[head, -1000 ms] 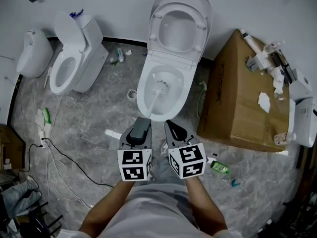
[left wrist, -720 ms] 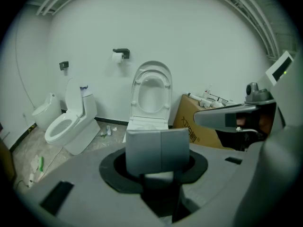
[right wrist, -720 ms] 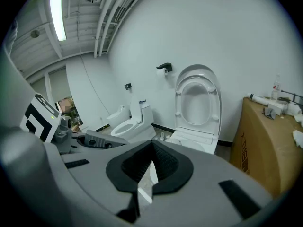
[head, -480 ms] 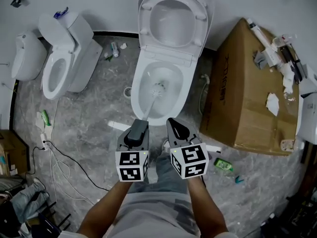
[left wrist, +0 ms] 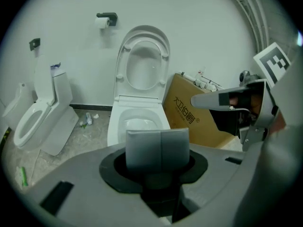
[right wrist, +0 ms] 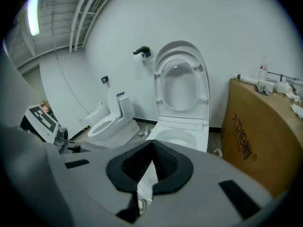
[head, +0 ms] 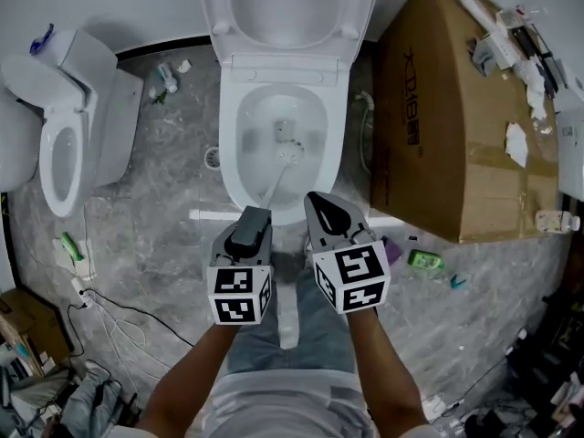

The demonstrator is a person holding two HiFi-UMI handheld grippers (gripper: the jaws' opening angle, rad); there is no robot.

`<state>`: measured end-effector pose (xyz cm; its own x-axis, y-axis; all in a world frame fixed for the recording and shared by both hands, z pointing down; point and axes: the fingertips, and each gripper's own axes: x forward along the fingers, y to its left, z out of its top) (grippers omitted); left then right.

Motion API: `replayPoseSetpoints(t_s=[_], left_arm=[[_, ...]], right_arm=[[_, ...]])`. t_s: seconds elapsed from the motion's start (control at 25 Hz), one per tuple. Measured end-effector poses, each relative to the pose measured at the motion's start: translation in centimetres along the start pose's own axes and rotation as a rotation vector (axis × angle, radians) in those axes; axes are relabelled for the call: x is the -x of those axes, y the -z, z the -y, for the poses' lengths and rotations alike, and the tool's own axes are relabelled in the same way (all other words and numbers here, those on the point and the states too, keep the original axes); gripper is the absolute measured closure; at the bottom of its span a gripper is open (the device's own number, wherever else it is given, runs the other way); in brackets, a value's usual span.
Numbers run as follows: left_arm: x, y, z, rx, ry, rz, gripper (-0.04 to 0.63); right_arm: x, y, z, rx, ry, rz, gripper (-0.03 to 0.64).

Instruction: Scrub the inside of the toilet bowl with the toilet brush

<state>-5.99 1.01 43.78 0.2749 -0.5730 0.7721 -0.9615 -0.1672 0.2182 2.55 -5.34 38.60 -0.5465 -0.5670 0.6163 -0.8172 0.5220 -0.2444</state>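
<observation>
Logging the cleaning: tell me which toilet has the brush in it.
The middle toilet, lid raised, beside the cardboard box: the toilet brush held by the left gripper reaches into its bowl. The smaller toilet at left has none.

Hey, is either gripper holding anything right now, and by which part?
The left gripper holds the toilet brush by the top end of its handle, head down in the toilet bowl. The right gripper is shut and empty.

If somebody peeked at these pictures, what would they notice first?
The big white toilet with its lid up, right in the middle, with a white toilet brush poking into its bowl from the left gripper, which is shut on the handle. A large brown cardboard box stands on its right.
</observation>
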Motion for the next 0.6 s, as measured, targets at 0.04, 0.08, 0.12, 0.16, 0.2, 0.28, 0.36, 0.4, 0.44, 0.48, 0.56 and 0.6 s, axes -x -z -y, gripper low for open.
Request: replayPoseSetpoints(t_s=[0.04,0.08,0.12,0.16,0.2,0.28,0.36,0.4,0.44,0.48,0.56,0.6], left_arm=[[-0.6,0.3,-0.4,-0.009,0.017,-0.011,0.443],[-1.2,0.7,-0.7,-0.017,0.033,-0.022,0.443],[-1.7,1.1,-1.0,-0.026,0.049,-0.033,0.443],[-2.3,1.4,-1.2,-0.035,0.064,-0.043,0.443],[-3.0,1.8,-1.5,-0.044,0.077,-0.05,0.443],[-4.2,2.5,-2.0,-0.062,0.099,-0.063,0.443],[-5.4,3.2,-2.4,-0.073,0.115,-0.07,0.443],[-6.0,3.5,-2.5,-0.077,0.121,-0.072,0.443],[-6.6,3.8,-2.6,-0.078,0.128,-0.075,0.443],[-7.1,4.2,-2.7,-0.079,0.135,-0.079,0.443],[-8.1,4.7,-2.6,-0.08,0.153,-0.089,0.443],[-8.6,5.0,-2.6,-0.082,0.163,-0.093,0.443]], right_arm=[[-0.7,0.3,0.0,-0.005,0.011,-0.004,0.615],[-1.3,0.6,0.1,-0.009,0.023,-0.007,0.615],[-1.8,0.9,0.2,-0.015,0.036,-0.009,0.615],[-2.3,1.3,0.4,-0.024,0.05,-0.009,0.616],[-2.8,1.6,0.6,-0.033,0.063,-0.008,0.615],[-3.6,2.3,0.9,-0.05,0.087,-0.007,0.615],[-4.2,3.1,1.1,-0.065,0.11,-0.006,0.617],[-4.5,3.5,1.2,-0.074,0.121,-0.005,0.615],[-4.7,3.9,1.3,-0.086,0.129,-0.004,0.615],[-4.9,4.3,1.3,-0.099,0.136,-0.002,0.617],[-5.2,5.1,1.4,-0.116,0.145,-0.002,0.616],[-5.4,5.4,1.5,-0.121,0.148,-0.003,0.617]])
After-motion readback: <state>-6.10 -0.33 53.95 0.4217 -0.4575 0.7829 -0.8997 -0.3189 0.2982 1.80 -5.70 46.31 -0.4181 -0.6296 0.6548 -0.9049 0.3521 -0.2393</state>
